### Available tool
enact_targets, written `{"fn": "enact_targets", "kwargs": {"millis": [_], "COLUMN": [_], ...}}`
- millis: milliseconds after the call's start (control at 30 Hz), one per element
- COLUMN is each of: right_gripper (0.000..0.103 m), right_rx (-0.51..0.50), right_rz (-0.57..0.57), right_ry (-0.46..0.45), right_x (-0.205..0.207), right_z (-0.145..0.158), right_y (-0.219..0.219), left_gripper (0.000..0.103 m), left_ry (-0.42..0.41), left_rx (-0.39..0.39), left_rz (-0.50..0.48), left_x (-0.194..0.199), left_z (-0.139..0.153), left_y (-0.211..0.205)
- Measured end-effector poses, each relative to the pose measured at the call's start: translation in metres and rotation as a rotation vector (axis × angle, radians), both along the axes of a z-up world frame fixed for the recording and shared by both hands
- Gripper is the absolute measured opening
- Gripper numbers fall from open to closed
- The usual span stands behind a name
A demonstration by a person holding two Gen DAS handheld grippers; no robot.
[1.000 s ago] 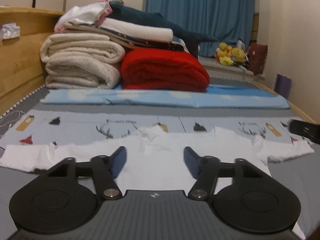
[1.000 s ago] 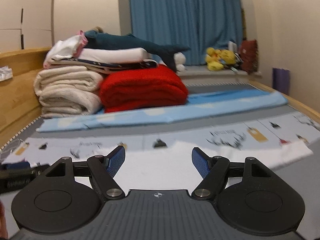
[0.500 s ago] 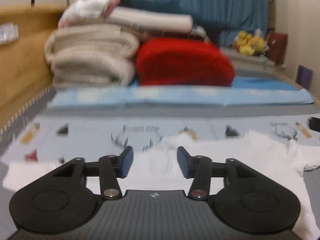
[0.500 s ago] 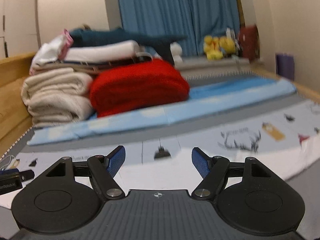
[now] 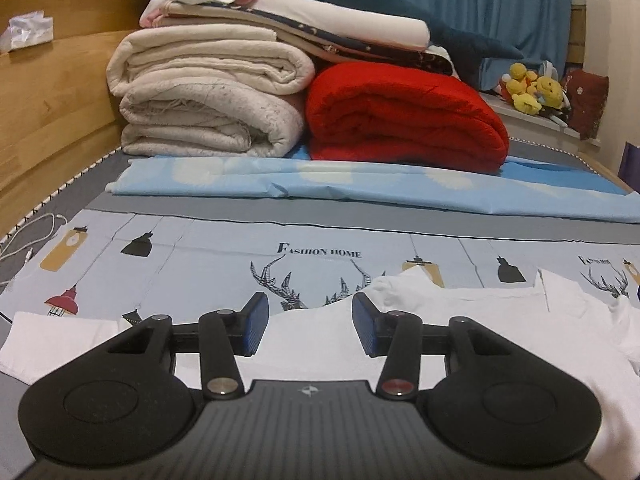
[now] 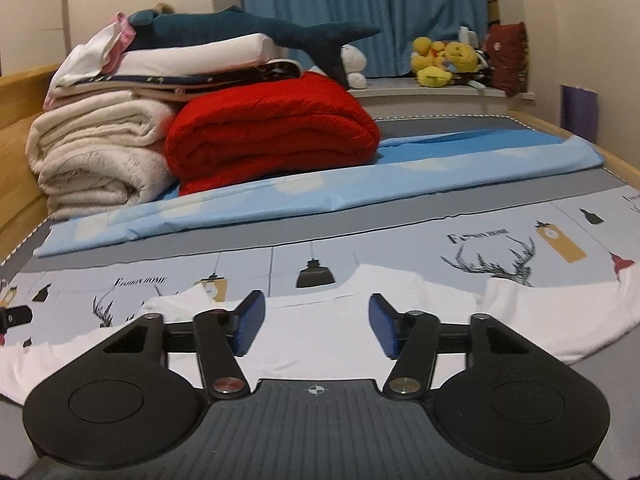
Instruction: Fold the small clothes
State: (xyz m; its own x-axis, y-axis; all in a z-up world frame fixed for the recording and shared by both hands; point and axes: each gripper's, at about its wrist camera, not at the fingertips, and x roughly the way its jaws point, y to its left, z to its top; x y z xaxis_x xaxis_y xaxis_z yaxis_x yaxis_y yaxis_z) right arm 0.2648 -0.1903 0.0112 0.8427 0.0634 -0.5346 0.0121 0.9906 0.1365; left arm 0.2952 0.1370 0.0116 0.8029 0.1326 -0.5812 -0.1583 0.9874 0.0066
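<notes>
left tool (image 5: 306, 328) narrowed, shifted left over shirt (image 5: 312, 344)

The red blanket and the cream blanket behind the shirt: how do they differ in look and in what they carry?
The red blanket is one bright red folded bundle; the cream blanket stack is off-white and looks like two rolled bundles, one on the other. The cream stack stands taller and nearer the wooden headboard. The folded linens lie mostly on the cream stack and overhang the red blanket. Both sit folded beyond the white shirt.
</notes>
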Motion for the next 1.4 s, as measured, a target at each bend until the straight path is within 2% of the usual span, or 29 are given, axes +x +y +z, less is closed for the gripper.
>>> {"fn": "enact_targets", "kwargs": {"millis": [167, 300, 400, 567, 633, 700, 767, 867, 967, 1133, 1233, 1333, 1367, 1400], "right_gripper": [0.046, 0.046, 0.046, 0.046, 0.046, 0.046, 0.046, 0.046, 0.046, 0.046, 0.046, 0.046, 0.046, 0.046], "right_rx": [-0.023, -0.036, -0.037, -0.035, -0.033, -0.036, -0.039, -0.047, -0.051, -0.062, -0.067, -0.069, -0.069, -0.068], "right_rz": [0.026, 0.039, 0.042, 0.053, 0.061, 0.071, 0.081, 0.095, 0.103, 0.121, 0.131, 0.137, 0.139, 0.140], "right_ry": [-0.003, 0.002, 0.009, 0.030, 0.039, 0.047, 0.052, 0.060, 0.070, 0.084, 0.092, 0.095, 0.095, 0.095], "right_x": [0.007, 0.013, 0.017, 0.023, 0.026, 0.027, 0.029, 0.031, 0.033, 0.035, 0.036, 0.035, 0.035, 0.035], "right_z": [-0.003, -0.007, -0.009, -0.016, -0.018, -0.020, -0.023, -0.026, -0.029, -0.034, -0.037, -0.038, -0.038, -0.038], "right_y": [0.010, 0.016, 0.017, 0.020, 0.022, 0.025, 0.027, 0.032, 0.036, 0.043, 0.046, 0.047, 0.047, 0.047], "left_gripper": [0.051, 0.051, 0.051, 0.054, 0.057, 0.066, 0.070, 0.080, 0.081, 0.080, 0.073, 0.037, 0.011, 0.004], "left_ry": [0.024, 0.050, 0.081, 0.137, 0.158, 0.184, 0.209, 0.252, 0.281, 0.341, 0.366, 0.365, 0.358, 0.348], "left_rx": [-0.019, -0.039, -0.051, -0.122, -0.125, -0.121, -0.118, -0.130, -0.174, -0.296, -0.353, -0.288, -0.286, -0.289], "left_rz": [0.029, 0.093, 0.192, 0.395, 0.469, 0.533, 0.588, 0.670, 0.732, 0.798, 0.804, 0.780, 0.770, 0.761], "left_x": [0.010, 0.016, 0.020, 0.015, 0.010, 0.006, 0.002, -0.005, -0.012, -0.019, -0.019, -0.014, -0.014, -0.015], "left_z": [-0.007, -0.013, -0.018, -0.027, -0.032, -0.037, -0.044, -0.055, -0.065, -0.086, -0.096, -0.094, -0.093, -0.092], "left_y": [0.019, 0.046, 0.080, 0.150, 0.176, 0.200, 0.220, 0.249, 0.273, 0.296, 0.296, 0.290, 0.289, 0.288]}}
